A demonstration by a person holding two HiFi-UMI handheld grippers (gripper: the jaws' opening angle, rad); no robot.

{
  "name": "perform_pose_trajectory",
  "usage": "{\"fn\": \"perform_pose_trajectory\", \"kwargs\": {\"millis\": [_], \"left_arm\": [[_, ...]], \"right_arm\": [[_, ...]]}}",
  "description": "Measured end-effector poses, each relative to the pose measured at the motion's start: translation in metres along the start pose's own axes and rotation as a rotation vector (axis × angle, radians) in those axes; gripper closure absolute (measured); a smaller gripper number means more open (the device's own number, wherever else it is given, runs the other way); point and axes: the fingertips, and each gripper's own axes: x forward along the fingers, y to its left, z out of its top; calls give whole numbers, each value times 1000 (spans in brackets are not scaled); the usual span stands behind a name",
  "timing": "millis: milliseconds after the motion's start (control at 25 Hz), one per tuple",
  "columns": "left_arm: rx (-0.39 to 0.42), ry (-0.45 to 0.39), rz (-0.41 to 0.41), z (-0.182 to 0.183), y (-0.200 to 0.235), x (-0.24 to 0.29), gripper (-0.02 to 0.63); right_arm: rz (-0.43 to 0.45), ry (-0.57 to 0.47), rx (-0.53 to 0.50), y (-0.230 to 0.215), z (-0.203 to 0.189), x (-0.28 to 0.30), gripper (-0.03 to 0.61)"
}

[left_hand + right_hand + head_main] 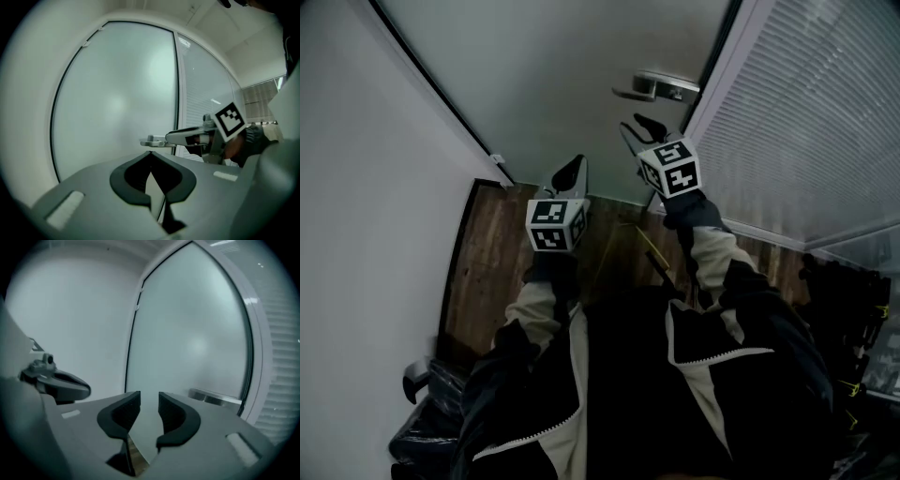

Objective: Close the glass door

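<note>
The frosted glass door (572, 66) fills the space ahead in a dark frame, and its metal lever handle (656, 87) sits near the right edge. My right gripper (637, 125) is raised just below and left of the handle, apart from it. Its jaws stand open with nothing between them (149, 401), and the handle (213, 397) lies to their right. My left gripper (570, 171) hangs lower and to the left, pointing at the door (117, 93). Its jaws are shut and hold nothing (150, 153). From there the right gripper (187, 137) shows beside the handle (152, 140).
A white wall (366, 187) runs along the left. A glass partition with slatted blinds (806, 112) stands on the right. Wooden floor (497, 253) shows below. A dark bundle (431, 403) lies low at the left and dark equipment (848, 319) at the right.
</note>
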Motion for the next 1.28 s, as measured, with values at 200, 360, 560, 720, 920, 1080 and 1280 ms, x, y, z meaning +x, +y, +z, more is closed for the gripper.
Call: {"fn": "perform_pose_trajectory", "kwargs": {"millis": [200, 360, 560, 720, 920, 1080, 1280], "left_arm": [[15, -52, -17, 22, -7, 15, 614], [28, -56, -50, 24, -27, 21, 614], [43, -40, -75, 19, -41, 25, 614], [46, -45, -67, 24, -39, 24, 614], [45, -50, -60, 25, -38, 21, 614], [48, -54, -51, 28, -35, 21, 614], [53, -52, -41, 26, -34, 17, 614]], "right_arm": [[29, -97, 128, 42, 6, -31, 574], [10, -59, 145, 45, -5, -37, 577], [-27, -59, 121, 35, -7, -42, 577], [-38, -56, 105, 35, -5, -41, 577], [-54, -50, 37, 43, -8, -41, 577], [-29, -55, 123, 40, -8, -38, 577], [-29, -51, 115, 42, -12, -41, 577]]}}
